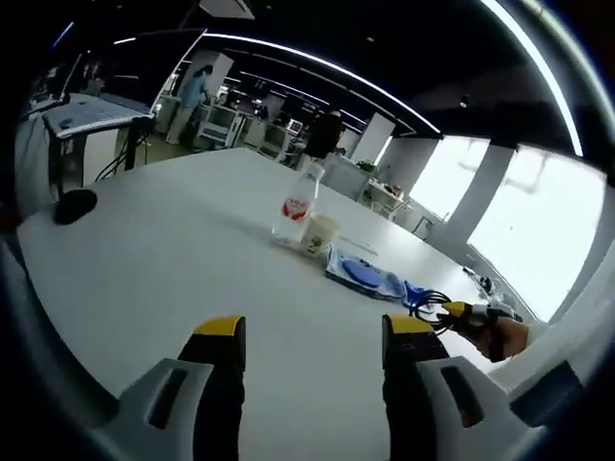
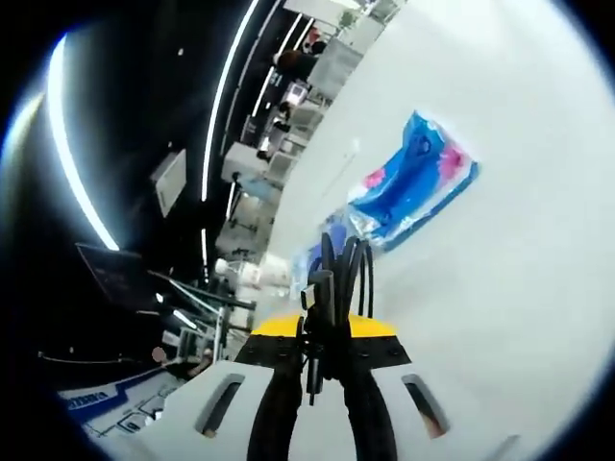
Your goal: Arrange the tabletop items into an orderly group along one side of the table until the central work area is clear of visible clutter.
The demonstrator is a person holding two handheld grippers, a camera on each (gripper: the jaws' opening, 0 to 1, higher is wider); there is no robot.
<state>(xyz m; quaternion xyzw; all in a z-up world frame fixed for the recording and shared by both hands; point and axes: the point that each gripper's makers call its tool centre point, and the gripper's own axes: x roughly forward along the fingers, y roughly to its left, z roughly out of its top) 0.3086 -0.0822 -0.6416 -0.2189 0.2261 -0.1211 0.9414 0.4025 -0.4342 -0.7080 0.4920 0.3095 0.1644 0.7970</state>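
Observation:
In the left gripper view my left gripper [image 1: 314, 331] stands open over bare white table [image 1: 173, 259], nothing between its yellow-tipped jaws. Ahead stand a clear water bottle [image 1: 295, 206] with a red label and a small paper cup [image 1: 319, 233], touching side by side. Right of them lies a blue plastic packet [image 1: 363, 275]. At the right edge the right gripper [image 1: 459, 312] holds a coiled black cable [image 1: 429, 302]. In the right gripper view my right gripper [image 2: 325, 328] is shut on that black cable [image 2: 344, 274], lifted above the table, with the blue packet [image 2: 413, 182] beyond it.
A black mouse-like object [image 1: 74, 205] lies at the table's far left edge. Another desk with a blue-patterned sheet [image 1: 85, 117] stands behind it. People stand among desks in the background [image 1: 327, 134]. Bright windows [image 1: 538, 230] line the right side.

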